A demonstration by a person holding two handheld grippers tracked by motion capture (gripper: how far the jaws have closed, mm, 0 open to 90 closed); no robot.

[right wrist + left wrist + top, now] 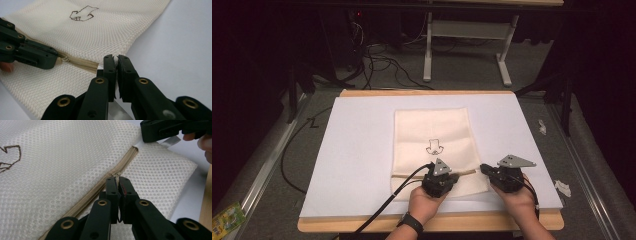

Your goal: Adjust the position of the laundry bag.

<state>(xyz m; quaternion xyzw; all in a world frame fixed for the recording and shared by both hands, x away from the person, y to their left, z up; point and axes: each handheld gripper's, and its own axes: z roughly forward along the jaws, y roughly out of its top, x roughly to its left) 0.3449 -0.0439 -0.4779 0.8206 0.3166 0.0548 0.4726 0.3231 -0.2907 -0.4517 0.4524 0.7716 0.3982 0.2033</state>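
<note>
A cream mesh bag with a small stitched emblem lies flat on the white sheet. A beige zipper runs across its near end. My left gripper is shut on the zipper pull, and the high view shows it over the zipper line. My right gripper is shut on a white tab at the zipper's end, at the bag's right edge. In the right gripper view, the left gripper pinches the pull a short way along the zipper.
The sheet covers a wooden table. Crumpled paper scraps lie on the grey floor to the right. Cables and white frame legs are beyond the far edge. A green packet lies at the bottom left.
</note>
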